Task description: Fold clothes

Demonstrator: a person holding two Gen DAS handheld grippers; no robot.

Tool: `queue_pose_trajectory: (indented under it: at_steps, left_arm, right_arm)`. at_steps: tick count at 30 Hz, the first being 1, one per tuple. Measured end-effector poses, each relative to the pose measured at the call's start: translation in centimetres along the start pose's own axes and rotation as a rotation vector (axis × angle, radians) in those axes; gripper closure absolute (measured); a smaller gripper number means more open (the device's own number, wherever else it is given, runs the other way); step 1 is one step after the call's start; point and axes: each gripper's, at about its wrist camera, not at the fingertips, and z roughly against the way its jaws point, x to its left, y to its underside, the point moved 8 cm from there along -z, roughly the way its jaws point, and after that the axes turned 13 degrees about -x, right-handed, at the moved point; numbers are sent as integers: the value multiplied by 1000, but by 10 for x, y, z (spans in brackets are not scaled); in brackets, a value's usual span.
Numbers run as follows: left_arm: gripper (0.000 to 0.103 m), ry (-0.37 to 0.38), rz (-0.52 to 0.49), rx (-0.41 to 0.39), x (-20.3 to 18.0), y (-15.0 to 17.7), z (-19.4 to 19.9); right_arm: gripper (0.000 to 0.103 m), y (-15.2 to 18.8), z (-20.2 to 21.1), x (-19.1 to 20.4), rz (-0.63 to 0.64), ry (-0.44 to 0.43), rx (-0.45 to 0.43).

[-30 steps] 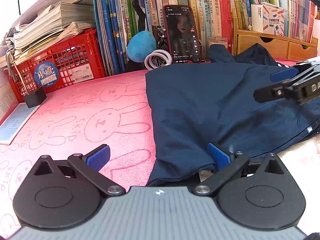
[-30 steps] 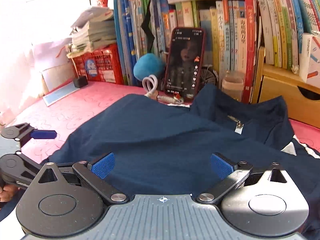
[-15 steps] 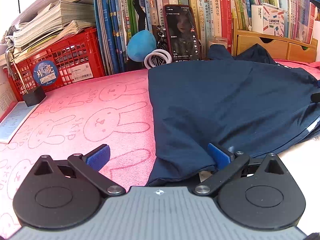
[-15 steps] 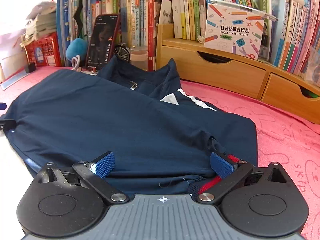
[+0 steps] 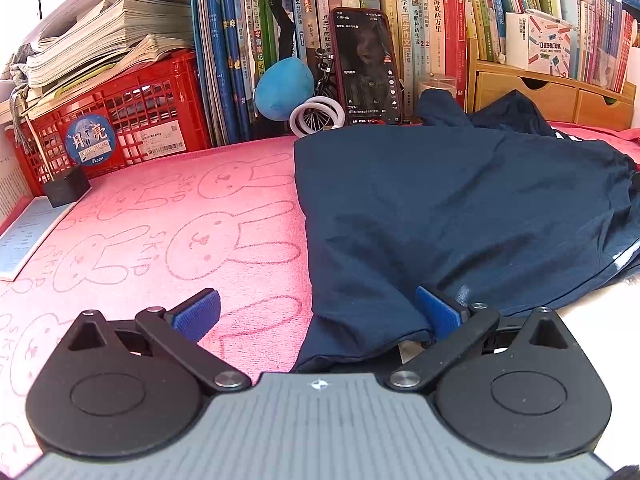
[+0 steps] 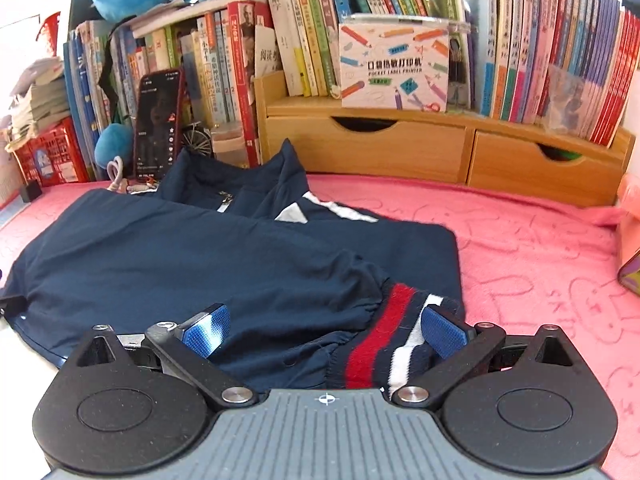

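Note:
A navy jacket (image 5: 460, 208) lies spread on a pink rabbit-print cloth (image 5: 160, 232). In the right wrist view the jacket (image 6: 200, 256) shows a white stripe near its collar and a red, white and navy ribbed cuff (image 6: 392, 340). My left gripper (image 5: 316, 314) is open, low at the jacket's near left corner, with the hem lying between its blue pads (image 5: 436, 312). My right gripper (image 6: 324, 328) is open, low over the striped cuff at the jacket's near right end, the cuff between its pads (image 6: 444, 332).
Rows of books (image 5: 400, 20), a propped phone (image 5: 366, 68), a blue plush ball (image 5: 284, 88) and a red crate (image 5: 116, 120) line the back. A wooden drawer unit (image 6: 440, 148) stands back right. A pink object (image 6: 630, 232) sits at the right edge.
My right gripper has swung from the jacket's middle to its right end and now sits over the striped cuff. It has left the left wrist view. My left gripper has stayed put.

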Motion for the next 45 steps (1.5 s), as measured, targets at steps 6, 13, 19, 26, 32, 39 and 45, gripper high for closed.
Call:
queue_pose_trajectory:
  at_steps: [6, 13, 19, 26, 32, 39, 45]
  left_arm:
    - [0, 3, 10, 3, 1, 0, 0]
    - [0, 7, 24, 8, 1, 0, -1]
    - [0, 2, 14, 5, 0, 0, 0]
    - [0, 12, 36, 12, 2, 0, -1]
    - [0, 23, 62, 21, 5, 0, -2]
    - [0, 15, 53, 18, 3, 1, -2]
    - [0, -30, -4, -5, -1, -1, 4]
  right_arm:
    - [0, 19, -8, -6, 84, 222, -8]
    - [0, 23, -13, -29, -69, 206, 32]
    - [0, 21, -3, -36, -87, 251, 50]
    - [0, 10, 18, -37, -102, 209, -48]
    - [0, -4, 25, -49, -138, 268, -111]
    - [0, 20, 8, -59, -167, 300, -45]
    - [0, 22, 12, -57, -177, 298, -47]
